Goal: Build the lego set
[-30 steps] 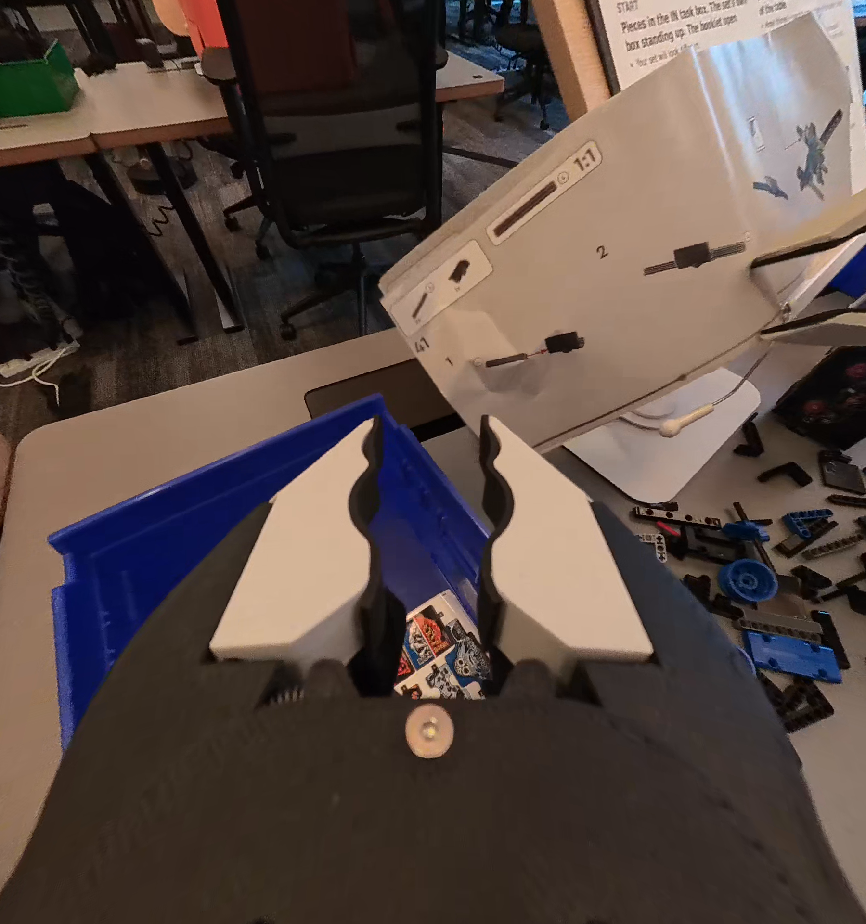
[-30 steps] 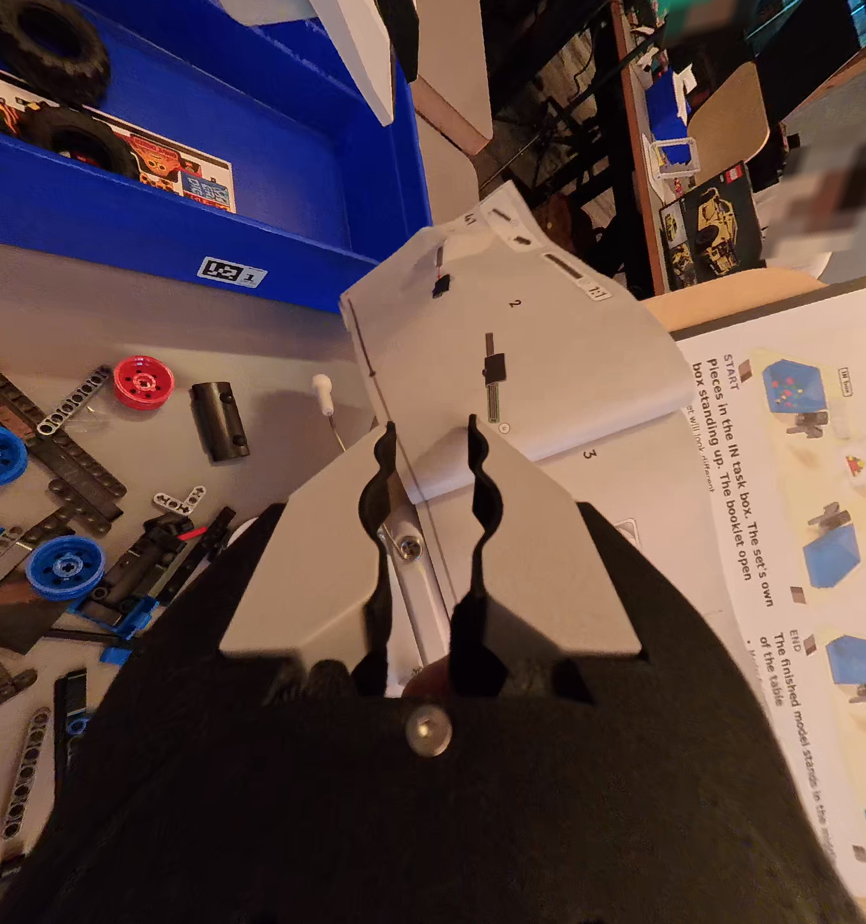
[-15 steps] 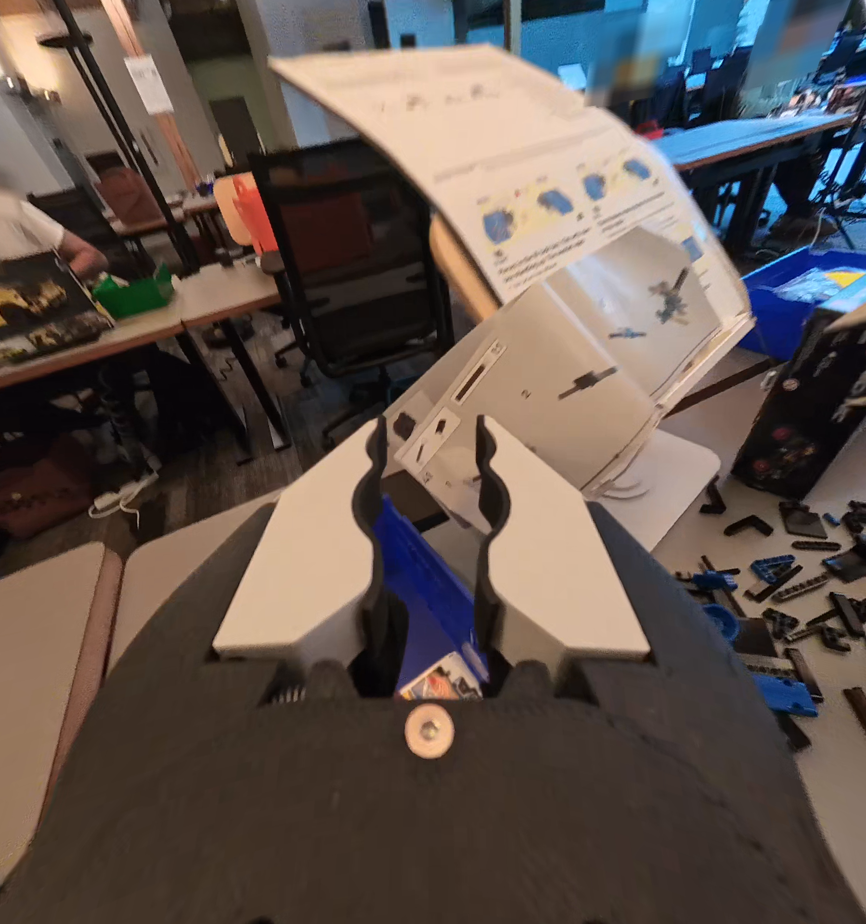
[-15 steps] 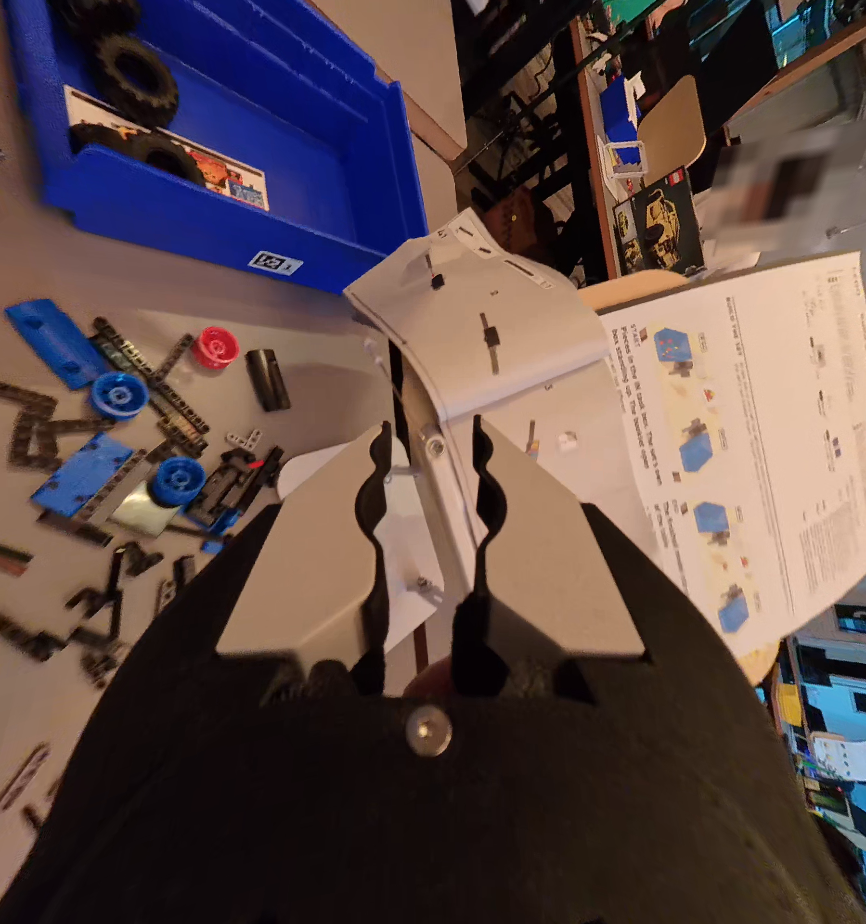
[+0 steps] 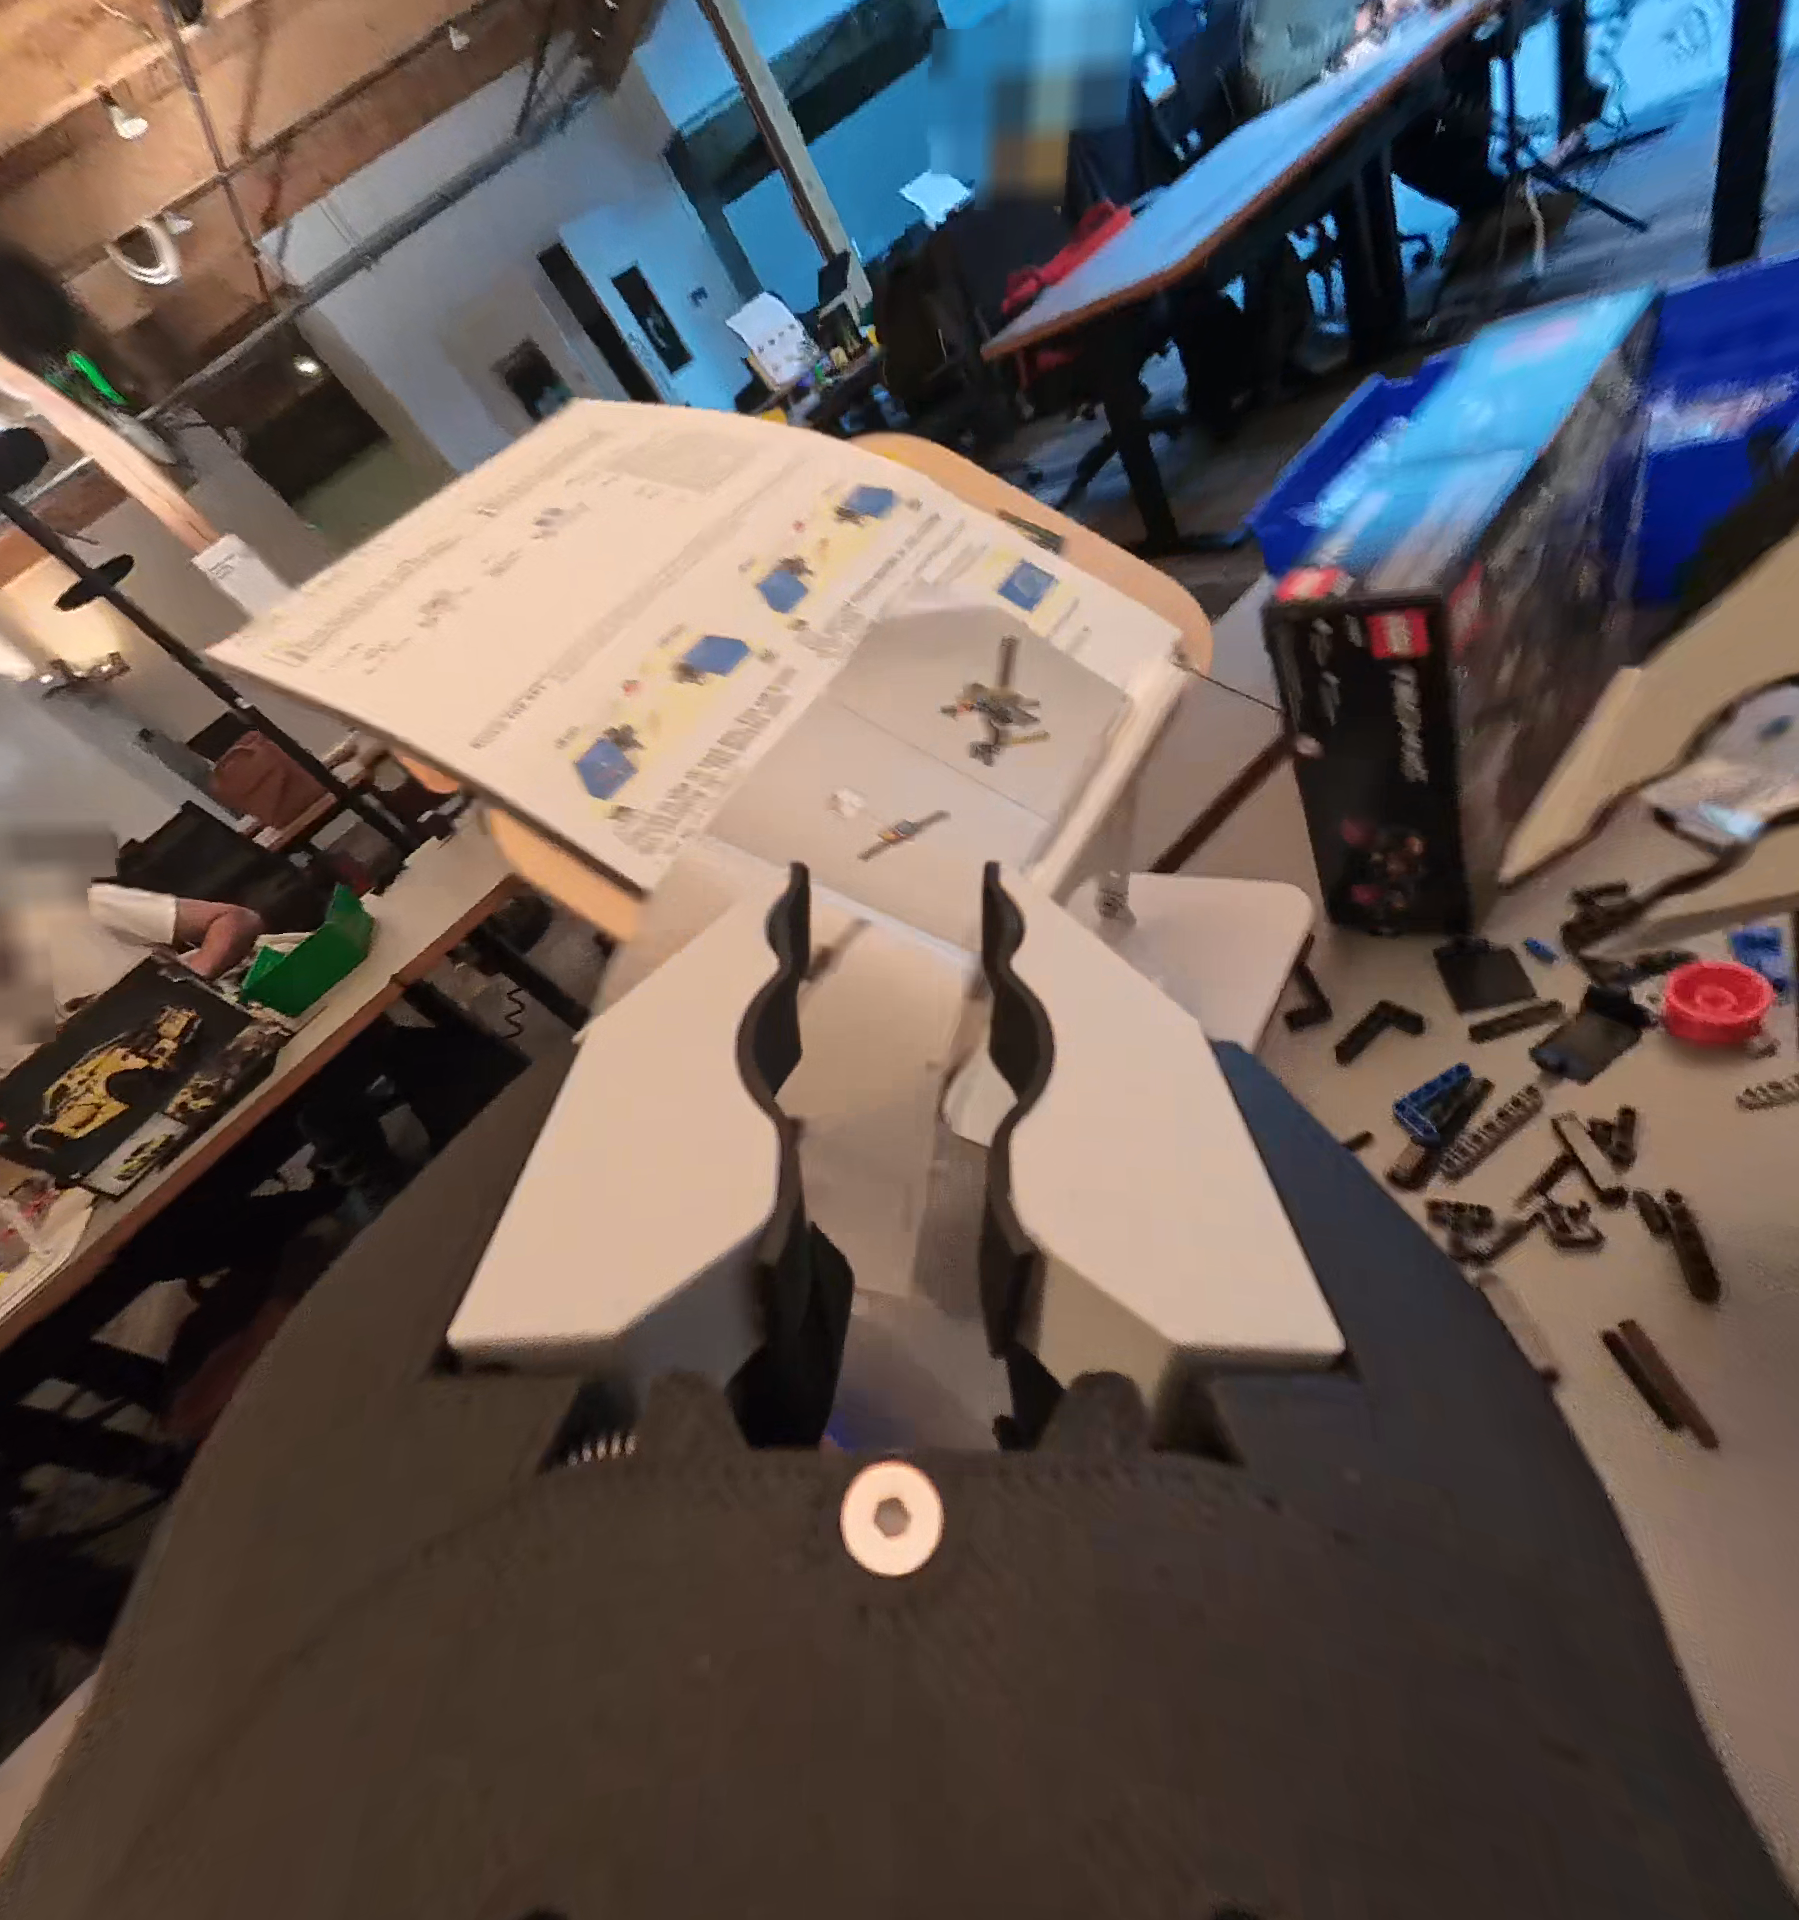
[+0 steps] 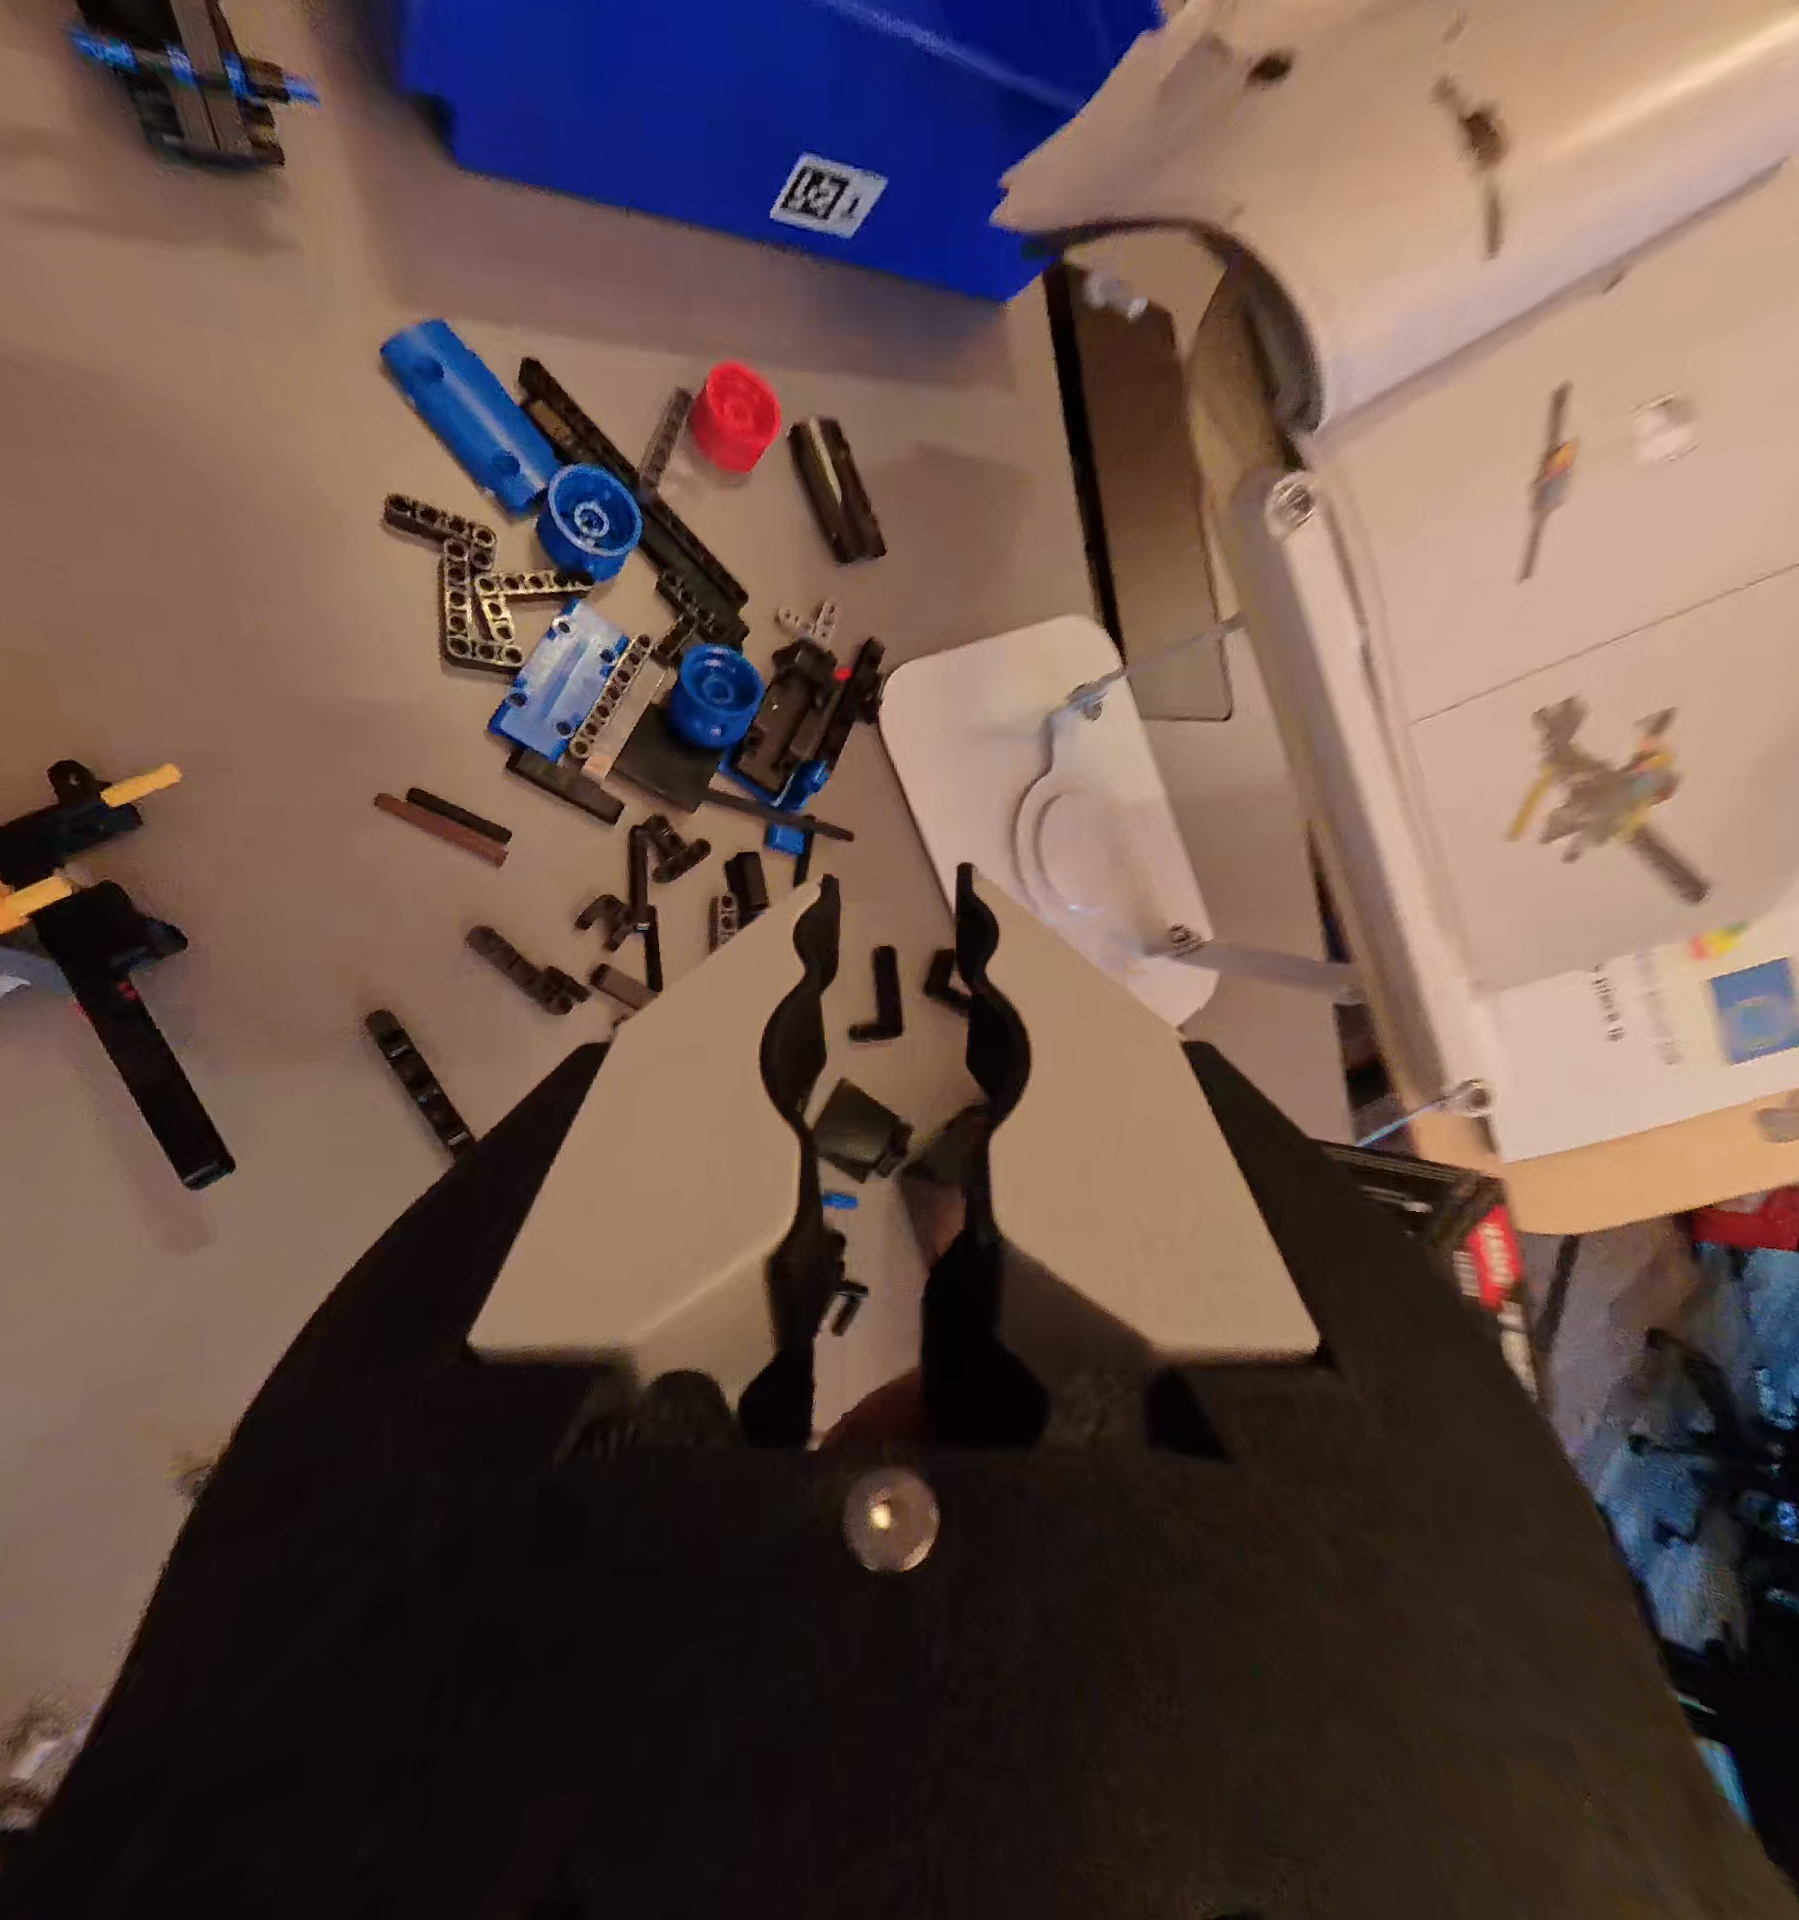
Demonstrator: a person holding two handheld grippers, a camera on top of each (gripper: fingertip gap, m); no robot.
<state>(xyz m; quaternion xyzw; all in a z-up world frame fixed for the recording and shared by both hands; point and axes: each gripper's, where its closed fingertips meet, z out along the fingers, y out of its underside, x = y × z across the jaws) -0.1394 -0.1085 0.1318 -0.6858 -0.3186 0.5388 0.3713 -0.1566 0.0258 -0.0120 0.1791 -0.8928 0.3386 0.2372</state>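
Black, blue and red lego pieces (image 6: 656,665) lie scattered mid-frame on the table (image 6: 199,520). The right tool (image 6: 895,909) has swung off the booklet (image 6: 1601,623) toward them, narrow and empty; the left tool (image 5: 887,902) likewise holds nothing. Picking likely comes next.

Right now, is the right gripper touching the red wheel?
Apart. The right wrist view shows the right gripper open, with bare table and scattered pieces before the red wheel.

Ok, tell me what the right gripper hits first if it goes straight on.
Probably the small black L-shaped piece on the table, seen between the open right gripper fingers; depth is unclear.
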